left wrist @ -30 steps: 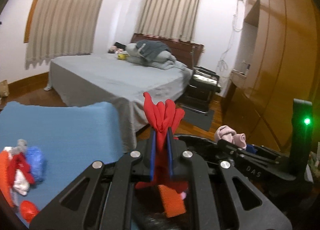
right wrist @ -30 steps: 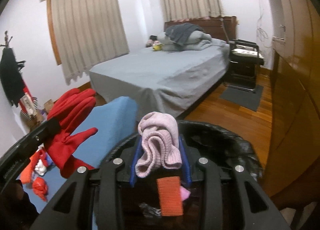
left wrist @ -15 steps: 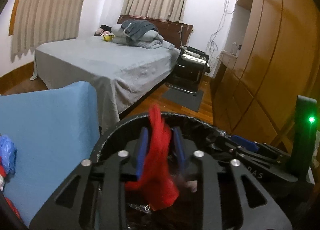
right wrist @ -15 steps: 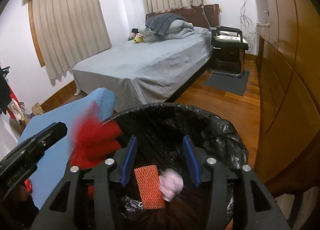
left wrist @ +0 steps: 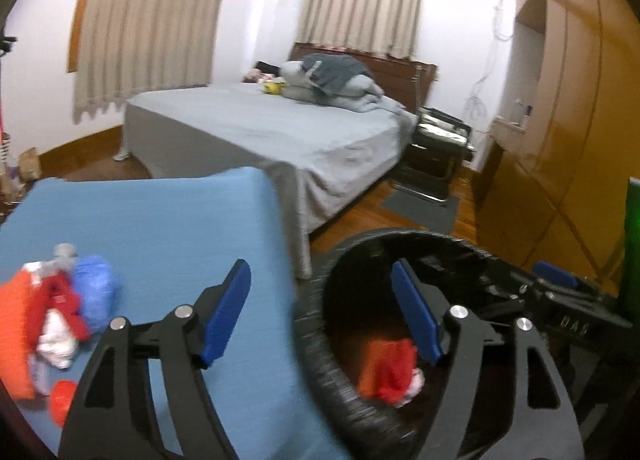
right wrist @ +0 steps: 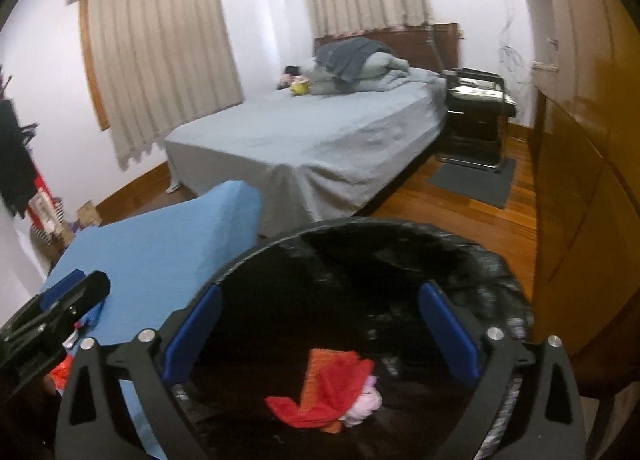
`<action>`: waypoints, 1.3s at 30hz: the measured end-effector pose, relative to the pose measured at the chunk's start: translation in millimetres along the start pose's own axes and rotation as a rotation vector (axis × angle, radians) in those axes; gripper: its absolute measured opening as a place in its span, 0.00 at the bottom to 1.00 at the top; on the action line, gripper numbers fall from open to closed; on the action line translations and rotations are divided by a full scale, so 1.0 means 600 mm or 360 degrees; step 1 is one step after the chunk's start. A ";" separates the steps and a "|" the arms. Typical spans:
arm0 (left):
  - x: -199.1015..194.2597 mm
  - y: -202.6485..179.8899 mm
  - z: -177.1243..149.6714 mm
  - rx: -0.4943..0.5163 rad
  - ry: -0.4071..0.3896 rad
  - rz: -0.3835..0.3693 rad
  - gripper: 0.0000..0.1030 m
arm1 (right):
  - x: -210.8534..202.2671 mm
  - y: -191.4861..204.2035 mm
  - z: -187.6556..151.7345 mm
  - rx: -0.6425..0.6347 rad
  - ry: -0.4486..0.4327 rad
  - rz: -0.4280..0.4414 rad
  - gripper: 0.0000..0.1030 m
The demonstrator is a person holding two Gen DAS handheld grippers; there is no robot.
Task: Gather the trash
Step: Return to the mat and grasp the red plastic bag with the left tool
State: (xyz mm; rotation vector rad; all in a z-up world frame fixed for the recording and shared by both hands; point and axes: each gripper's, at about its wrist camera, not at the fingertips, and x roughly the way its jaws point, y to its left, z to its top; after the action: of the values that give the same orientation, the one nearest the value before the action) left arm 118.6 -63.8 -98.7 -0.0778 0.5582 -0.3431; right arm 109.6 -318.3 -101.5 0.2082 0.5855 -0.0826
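Both grippers are seen with jaws spread and opening further, nothing between the pads: the right gripper (right wrist: 320, 330) is held directly above the black-lined trash bin (right wrist: 492, 260), the left gripper (left wrist: 320, 312) over the bin's rim beside the blue-covered table (left wrist: 160, 220). A red glove (right wrist: 320, 392), an orange mesh piece (right wrist: 324, 360) and a pink item (right wrist: 366, 404), possibly knitted cloth, lie at the bin's bottom. More trash (left wrist: 52, 320), blurred, is left piled on the table's left part.
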 end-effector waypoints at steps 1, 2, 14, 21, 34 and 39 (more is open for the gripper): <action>-0.010 0.015 -0.003 0.0006 -0.0004 0.0045 0.72 | 0.001 0.012 0.000 -0.0014 0.0004 0.0017 0.94; -0.020 0.031 -0.006 0.0011 -0.0008 0.0083 0.73 | 0.003 0.024 -0.002 -0.0029 0.0008 0.0039 0.94; -0.117 0.200 -0.061 -0.0186 0.0056 0.0467 0.72 | 0.016 0.194 -0.055 -0.0243 0.0052 0.0320 0.94; -0.123 0.230 -0.102 -0.0249 0.0120 0.0531 0.72 | 0.026 0.247 -0.090 -0.0318 0.0089 0.0404 0.94; -0.087 0.242 -0.145 -0.0310 0.0235 0.0606 0.68 | 0.041 0.260 -0.103 -0.0347 0.0138 0.0411 0.94; -0.080 0.254 -0.148 -0.0359 0.0281 0.0597 0.43 | 0.042 0.260 -0.105 -0.0348 0.0143 0.0411 0.94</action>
State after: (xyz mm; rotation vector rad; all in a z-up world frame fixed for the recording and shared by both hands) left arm 78.6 97.5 -174.9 -0.1587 0.7700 0.0809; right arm 117.8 -152.7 -140.2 0.0735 0.6477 0.2408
